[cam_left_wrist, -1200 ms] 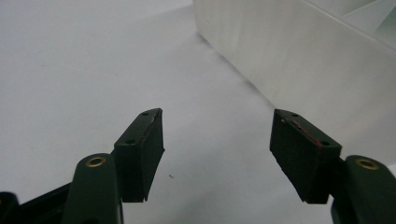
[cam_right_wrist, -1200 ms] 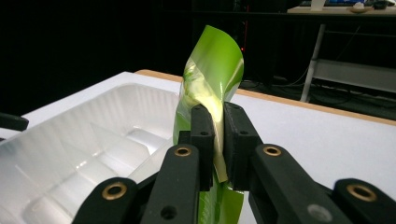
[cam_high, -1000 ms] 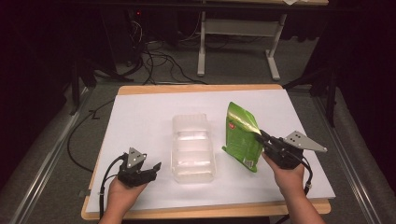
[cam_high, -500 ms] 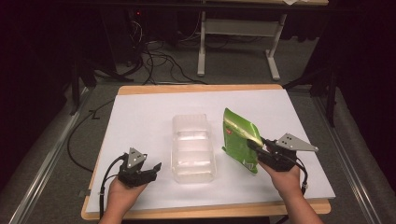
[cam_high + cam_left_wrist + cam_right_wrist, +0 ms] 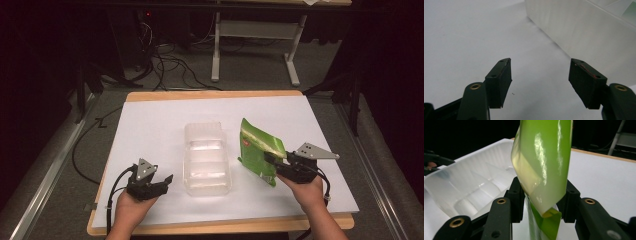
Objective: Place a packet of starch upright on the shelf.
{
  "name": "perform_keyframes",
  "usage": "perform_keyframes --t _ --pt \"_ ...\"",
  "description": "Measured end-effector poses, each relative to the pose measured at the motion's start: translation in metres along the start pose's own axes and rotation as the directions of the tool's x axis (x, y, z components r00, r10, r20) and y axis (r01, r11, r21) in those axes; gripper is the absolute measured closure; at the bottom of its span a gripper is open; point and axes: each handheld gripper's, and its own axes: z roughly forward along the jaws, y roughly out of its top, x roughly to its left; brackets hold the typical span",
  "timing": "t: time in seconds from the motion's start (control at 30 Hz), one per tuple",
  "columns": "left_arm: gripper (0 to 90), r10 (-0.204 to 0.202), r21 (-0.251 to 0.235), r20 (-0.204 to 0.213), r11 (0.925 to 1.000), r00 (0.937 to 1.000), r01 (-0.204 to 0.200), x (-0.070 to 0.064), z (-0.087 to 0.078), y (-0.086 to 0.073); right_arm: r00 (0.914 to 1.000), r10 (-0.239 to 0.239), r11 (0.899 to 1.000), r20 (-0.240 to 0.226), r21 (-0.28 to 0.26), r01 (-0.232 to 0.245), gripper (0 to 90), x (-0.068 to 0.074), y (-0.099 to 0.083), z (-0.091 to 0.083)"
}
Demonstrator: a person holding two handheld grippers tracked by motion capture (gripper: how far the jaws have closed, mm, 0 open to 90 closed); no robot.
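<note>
Right claw (image 5: pixel 272 161) pinching green pouch (image 5: pixel 259 148) by its lower edge; light, limp, slippery foil, likely best gripped along the seam. Left claw (image 5: pixel 162 181) spread, idle.

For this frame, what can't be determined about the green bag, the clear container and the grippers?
- Green bag: the print is too small in the high view; in the right gripper view its top is cut off by the upper edge and the right gripper hides the pinched part.
- Clear container: contents cannot be told through the glare.
- Left gripper: open; the container wall is cut off by the frame edge.
</note>
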Motion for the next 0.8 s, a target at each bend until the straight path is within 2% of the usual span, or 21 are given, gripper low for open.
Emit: perform_keyframes --t 0.13,0.17,0.27,0.33,0.37,0.5,0.7,0.8 --pt "35.4 0.005 0.0 0.0 1.0 1.0 -0.005 -0.001 0.0 0.0 0.9999 -0.001 1.0 0.016 0.023 0.001 60.5 -0.001 -0.001 0.001" --pt "35.4 0.003 -0.001 0.001 1.0 1.0 -0.003 -0.001 0.0 0.0 0.9996 -0.012 0.999 0.026 0.042 0.011 62.1 -0.002 -0.002 0.003" --pt "35.4 0.003 -0.002 0.0 1.0 1.0 -0.003 -0.002 0.0 0.0 0.9987 -0.016 0.999 0.049 0.034 0.015 70.0 -0.003 -0.002 0.002" --pt "35.4 0.0 -0.003 0.0 1.0 1.0 0.0 -0.002 0.0 0.0 0.9989 -0.007 0.999 0.046 0.032 0.005 73.5 -0.004 -0.002 0.002" --pt "35.5 -0.002 -0.004 0.0 1.0 1.0 0.002 -0.001 0.0 0.0 0.9993 0.001 1.0 0.036 0.031 -0.002 80.1 -0.008 -0.002 0.002" --pt "35.4 0.0 -0.005 0.001 1.0 1.0 0.0 -0.001 -0.001 0.0 0.9996 0.001 1.0 0.027 0.031 -0.002 85.7 -0.011 -0.002 0.002" --pt "35.5 0.003 -0.002 0.003 1.0 1.0 -0.003 -0.001 -0.001 0.0 0.9999 0.012 0.999 0.001 0.039 -0.012 85.3 -0.01 -0.002 0.004" --pt "35.5 0.001 -0.005 0.004 1.0 1.0 -0.001 -0.001 -0.001 0.0 0.9999 0.015 0.999 0.007 0.041 -0.015 84.8 -0.009 -0.002 0.004"
